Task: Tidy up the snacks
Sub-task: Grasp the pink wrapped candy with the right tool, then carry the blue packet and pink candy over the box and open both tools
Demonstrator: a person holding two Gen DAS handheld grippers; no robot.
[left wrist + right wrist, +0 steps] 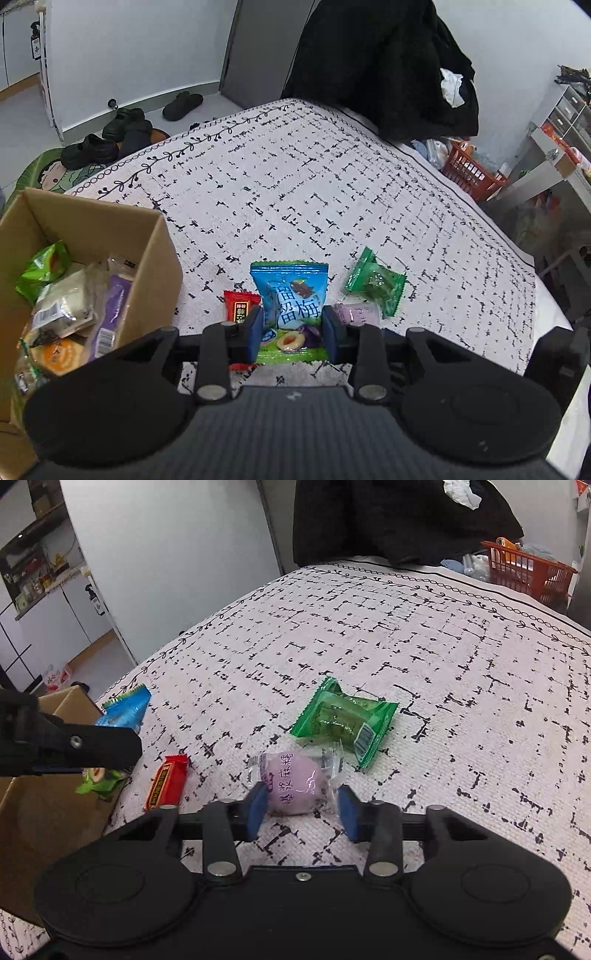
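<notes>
The blue plum packet (pixel 290 306) stands upright at lower centre of the left view, long axis vertical, pinched by the left tongs (pixel 291 328). The right tongs (pixel 303 810) straddle the purple candy (pixel 295 782), blue pads against its clear wrapper. The red bar (pixel 166 782) and green packet (pixel 341 720) lie nearby. The cardboard box (pixel 110 229) sits lower left; the patterned cloth (pixel 406 635) beyond lies open.
</notes>
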